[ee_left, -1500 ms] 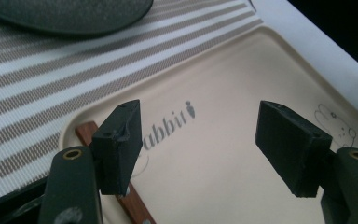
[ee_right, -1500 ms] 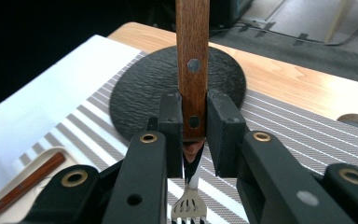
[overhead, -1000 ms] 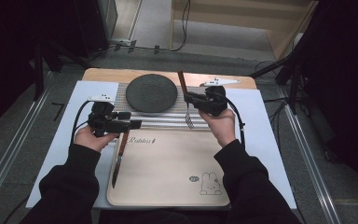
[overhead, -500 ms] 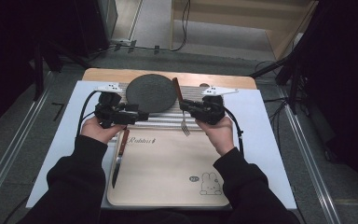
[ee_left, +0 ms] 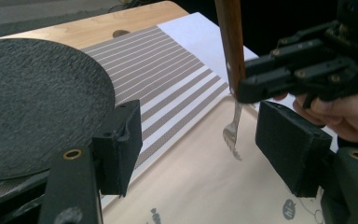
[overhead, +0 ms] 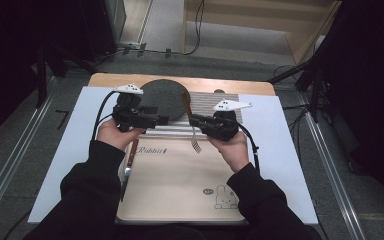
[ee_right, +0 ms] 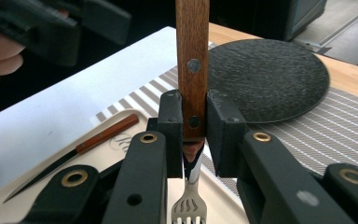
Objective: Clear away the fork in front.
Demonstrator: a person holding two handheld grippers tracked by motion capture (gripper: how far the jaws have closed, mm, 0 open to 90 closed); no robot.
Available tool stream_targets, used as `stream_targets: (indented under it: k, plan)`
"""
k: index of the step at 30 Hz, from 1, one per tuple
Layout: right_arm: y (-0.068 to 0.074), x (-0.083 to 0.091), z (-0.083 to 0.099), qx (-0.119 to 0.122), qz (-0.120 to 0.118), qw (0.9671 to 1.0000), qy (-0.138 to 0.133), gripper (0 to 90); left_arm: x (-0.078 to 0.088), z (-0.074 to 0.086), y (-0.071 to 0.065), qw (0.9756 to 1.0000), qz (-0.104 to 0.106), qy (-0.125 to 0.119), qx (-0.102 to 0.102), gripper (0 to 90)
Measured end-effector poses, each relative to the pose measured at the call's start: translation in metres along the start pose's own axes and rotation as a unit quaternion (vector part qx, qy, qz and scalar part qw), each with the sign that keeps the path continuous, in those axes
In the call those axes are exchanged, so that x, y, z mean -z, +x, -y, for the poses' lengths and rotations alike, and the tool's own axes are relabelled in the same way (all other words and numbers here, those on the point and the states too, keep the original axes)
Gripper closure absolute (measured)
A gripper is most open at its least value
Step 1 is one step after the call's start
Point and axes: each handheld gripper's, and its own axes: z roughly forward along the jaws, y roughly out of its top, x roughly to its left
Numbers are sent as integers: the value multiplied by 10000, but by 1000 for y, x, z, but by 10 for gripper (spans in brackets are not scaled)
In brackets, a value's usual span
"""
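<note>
Pale desk (overhead: 70, 150) carries a striped placemat (overhead: 210, 102) and a dark round slate plate (overhead: 162, 97). Right tongs (overhead: 192, 120) clamp the wooden-handled fork (overhead: 196, 142), lifted and hanging tines-down, not yet laid beside the plate. Left tongs (overhead: 162, 120) gape empty, with the wooden-handled knife (overhead: 128, 167) lying on the beige tray (overhead: 180, 190).
</note>
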Motion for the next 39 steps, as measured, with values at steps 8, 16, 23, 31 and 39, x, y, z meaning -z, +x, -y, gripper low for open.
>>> stream_targets:
  k: [8, 16, 23, 31, 39]
  plan:
    - [9, 0, 3, 82, -61, 9999, -71, 752, -2, -5, -3, 9998, 82, -139, 84, 319]
    - [21, -8, 6, 148, -220, 9996, 19, 752, -6, -6, -6, 9996, 108, -215, 154, 321]
    - [28, -16, 10, 192, -302, 9993, 120, 751, -9, -5, -8, 9996, 65, -210, 176, 324]
    - [35, -22, 14, 233, -315, 9991, 169, 751, -11, -5, -9, 9989, -110, -47, 447, 416]
    - [44, -27, 16, 394, -251, 9987, 211, 751, -11, -5, -6, 9970, -130, -17, 762, 528]
